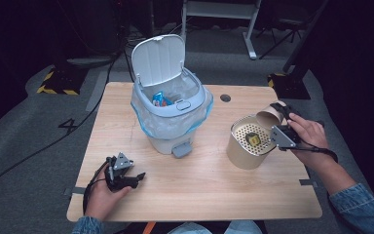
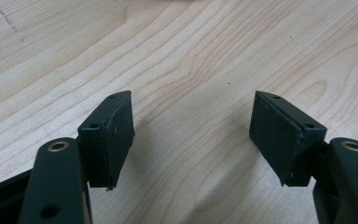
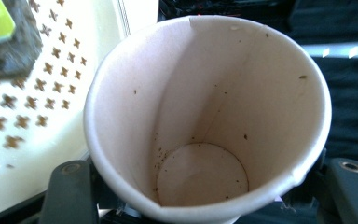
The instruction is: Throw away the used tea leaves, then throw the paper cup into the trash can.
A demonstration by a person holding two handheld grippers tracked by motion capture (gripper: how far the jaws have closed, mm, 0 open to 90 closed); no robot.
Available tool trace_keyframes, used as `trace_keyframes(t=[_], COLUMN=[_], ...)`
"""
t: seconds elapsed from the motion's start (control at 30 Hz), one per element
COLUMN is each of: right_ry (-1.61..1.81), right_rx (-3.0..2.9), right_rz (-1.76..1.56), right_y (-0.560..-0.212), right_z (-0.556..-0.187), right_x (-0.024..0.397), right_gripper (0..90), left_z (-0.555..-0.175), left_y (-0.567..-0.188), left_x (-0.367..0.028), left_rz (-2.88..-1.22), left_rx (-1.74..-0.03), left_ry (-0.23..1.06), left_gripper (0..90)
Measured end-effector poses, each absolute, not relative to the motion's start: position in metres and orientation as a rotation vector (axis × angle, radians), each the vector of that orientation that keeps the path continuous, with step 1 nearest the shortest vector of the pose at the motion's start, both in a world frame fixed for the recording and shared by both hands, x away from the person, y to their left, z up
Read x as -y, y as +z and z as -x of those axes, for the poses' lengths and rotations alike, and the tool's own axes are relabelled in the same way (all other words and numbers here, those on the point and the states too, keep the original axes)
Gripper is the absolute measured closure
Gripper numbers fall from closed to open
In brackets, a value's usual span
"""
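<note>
On the right side of the wooden worktop (image 1: 199, 185), the right gripper (image 1: 278, 127) holds a paper cup (image 1: 271, 115) tipped on its side, its mouth facing the camera that rides on that gripper. Its jaws clasp the cup's wall from both sides, as the right gripper view shows; the cup (image 3: 205, 126) is empty apart from dark specks on its inner wall and round bottom. The cup hangs just above the far right rim of a tan cylindrical bin (image 1: 246, 146), whose perforated inner tray carries a small dark object with a yellow label (image 1: 254, 140).

At the near left edge of the worktop, the left gripper (image 1: 134, 178) rests low in the person's left hand (image 1: 102, 195). Its jaws stand wide apart with nothing between them, only bare wood grain showing in the left gripper view.

Toward the far middle of the worktop stands a white pedal bin (image 1: 170, 117) with its lid raised, lined with a clear blue-tinted bag and holding some blue and orange wrappers (image 1: 158, 99).
</note>
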State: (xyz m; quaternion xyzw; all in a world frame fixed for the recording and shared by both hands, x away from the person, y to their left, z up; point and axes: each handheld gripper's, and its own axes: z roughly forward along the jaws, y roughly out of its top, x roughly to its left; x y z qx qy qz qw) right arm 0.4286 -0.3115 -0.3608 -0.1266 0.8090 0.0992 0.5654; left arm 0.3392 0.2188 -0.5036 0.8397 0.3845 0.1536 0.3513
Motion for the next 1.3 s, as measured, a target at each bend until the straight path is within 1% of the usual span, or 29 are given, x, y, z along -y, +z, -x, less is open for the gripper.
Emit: trace_keyframes(t=[0.23,0.53,0.67,0.9,1.13,1.3], right_ry=[0.581,1.181,1.355,1.518,1.483,1.468], right_rx=[-2.042,-2.229,-2.268,-2.36,-2.399,-2.389], right_rz=[0.022,-0.539,-0.662,-0.712,-0.705,-0.67], right_y=[-0.35,-0.34,-0.34,-0.34,-0.341,-0.335], right_z=[-0.437,-0.45,-0.457,-0.462,-0.462,-0.461], right_x=[0.332,0.359,0.369,0.376,0.371,0.361], right_gripper=[33.2,33.0,32.9,32.3,32.0,31.9], left_z=[-0.339,-0.339,-0.34,-0.34,-0.34,-0.34], left_y=[-0.504,-0.504,-0.504,-0.504,-0.504,-0.504], left_x=[-0.219,-0.219,-0.219,-0.219,-0.218,-0.218], left_rz=[-2.174,-2.173,-2.172,-2.172,-2.171,-2.171], left_rx=[-0.994,-0.995,-0.992,-0.991,-0.992,-0.992], left_ry=[0.398,0.397,0.395,0.388,0.388,0.387], left_gripper=[31.1,31.1,31.1,31.1,31.1,31.1])
